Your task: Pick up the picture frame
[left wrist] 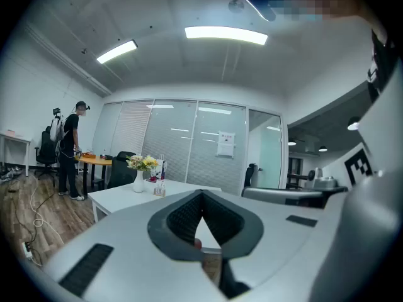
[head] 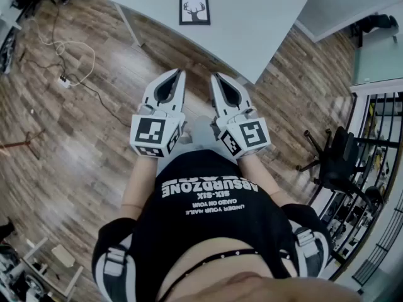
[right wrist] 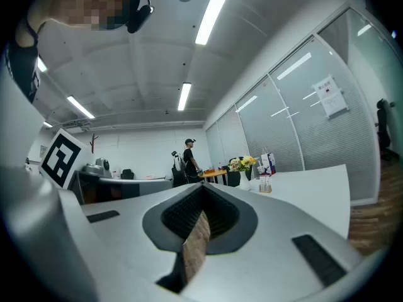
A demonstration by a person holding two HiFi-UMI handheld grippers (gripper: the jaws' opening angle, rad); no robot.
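The picture frame (head: 194, 10), black-edged with a deer-head print, lies flat on the white table (head: 264, 30) at the top of the head view. My left gripper (head: 181, 73) and right gripper (head: 214, 75) are held side by side in front of the person's body, over the wooden floor and short of the table's near corner. Both are shut with nothing between the jaws. In the left gripper view the left gripper (left wrist: 201, 194) points level across the room, and the right gripper (right wrist: 203, 189) does the same in its own view. Neither gripper view shows the frame.
Cables and a power strip (head: 63, 74) lie on the floor at the left. A black office chair (head: 337, 162) stands at the right beside a glass desk (head: 378, 55). A vase of flowers (left wrist: 140, 168) stands on a white table, and a person (left wrist: 69, 150) stands far off.
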